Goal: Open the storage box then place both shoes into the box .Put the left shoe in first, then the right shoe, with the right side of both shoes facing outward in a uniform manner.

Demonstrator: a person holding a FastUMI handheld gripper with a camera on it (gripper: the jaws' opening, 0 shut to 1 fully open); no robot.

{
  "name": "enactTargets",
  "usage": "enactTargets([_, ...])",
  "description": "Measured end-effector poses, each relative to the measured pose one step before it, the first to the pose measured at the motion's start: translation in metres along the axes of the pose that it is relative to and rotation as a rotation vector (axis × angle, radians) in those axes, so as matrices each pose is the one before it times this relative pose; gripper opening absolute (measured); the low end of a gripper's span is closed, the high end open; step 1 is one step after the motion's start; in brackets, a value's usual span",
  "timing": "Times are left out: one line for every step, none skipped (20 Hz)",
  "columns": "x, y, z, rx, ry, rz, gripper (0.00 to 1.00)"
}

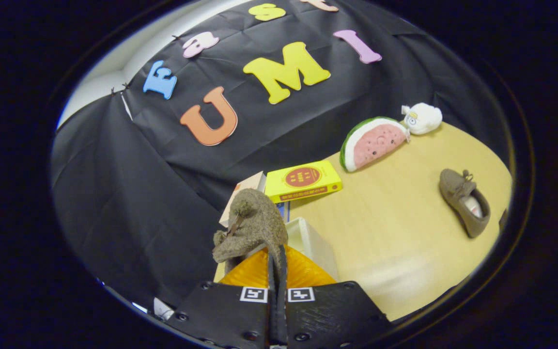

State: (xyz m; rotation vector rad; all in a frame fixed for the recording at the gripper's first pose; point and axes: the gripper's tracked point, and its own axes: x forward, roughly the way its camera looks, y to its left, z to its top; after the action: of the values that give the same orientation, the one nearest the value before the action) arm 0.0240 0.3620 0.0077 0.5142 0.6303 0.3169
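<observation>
Two brown shoes are visible. The hand-held gripper (277,291) has both fingers pinched together on the edge of one brown shoe (252,225), holding it up above a white storage box (314,242) with an orange interior. The second brown shoe (465,201) lies alone on the wooden surface (395,232), well apart. Beyond the box sit one yellow book (303,180), one watermelon-slice plush (373,142) and one white plush (423,118).

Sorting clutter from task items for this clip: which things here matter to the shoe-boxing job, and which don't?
Job: held shoe, pinched by gripper; second shoe on table; white storage box.
Lying about: yellow book, watermelon plush, white plush.
</observation>
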Motion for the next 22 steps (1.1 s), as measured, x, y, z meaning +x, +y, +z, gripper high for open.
enactTargets([0.00805,0.00679,-0.00870,0.02273,0.00356,-0.00073,0.01])
enactTargets([0.00738,0.00581,-0.00844,0.01093,0.00489,-0.00662,0.01])
enactTargets([0.00772,0.00540,-0.00836,-0.00020,0.00512,-0.00619,0.01])
enactTargets([0.00560,0.00507,-0.00815,-0.00412,0.00339,-0.00265,0.01])
enactTargets([0.00586,0.00510,-0.00825,-0.01137,0.00372,-0.00169,0.01])
enactTargets([0.00409,0.00606,-0.00945,-0.01501,0.00334,0.00553,0.01])
enactTargets([0.00362,0.00503,-0.00742,-0.00932,0.00118,0.00413,0.01])
enactTargets([0.00269,0.00252,-0.00889,0.00065,0.00152,0.00031,0.01])
enactTargets([0.00334,-0.00040,-0.00750,0.00695,0.00392,-0.01037,0.01])
enactTargets([0.00296,-0.00233,-0.00580,0.01356,0.00149,-0.01625,0.01])
enactTargets([0.00238,-0.00377,-0.00461,0.01377,0.00183,-0.02090,0.01])
enactTargets([0.00318,-0.00259,-0.00578,0.00945,0.00460,-0.01749,0.01])
enactTargets([0.00240,-0.00204,-0.00703,0.00181,0.01720,-0.01463,0.01])
enactTargets([0.00393,0.00291,-0.00897,0.00049,0.02118,0.00815,0.01])
enactTargets([0.00072,0.00605,-0.00262,0.00746,0.01053,0.02656,0.06])
enactTargets([-0.00233,0.00088,0.00056,0.00305,-0.00323,0.01107,0.17])
enactTargets([-0.00118,0.00595,0.00100,-0.00827,-0.00386,0.02609,0.28])
enactTargets([-0.00113,0.00410,0.00230,-0.02053,-0.00609,0.00887,0.39])
enactTargets([-0.00324,0.00034,0.00214,-0.03352,-0.00723,-0.00907,0.50])
enactTargets([-0.00379,0.00313,0.00229,-0.03441,-0.00750,0.00220,0.61])
enactTargets([-0.00341,0.00464,0.00314,-0.03540,-0.01018,0.00902,0.67])
enactTargets([-0.00425,0.00210,0.00214,-0.04459,-0.01234,0.00494,0.73])
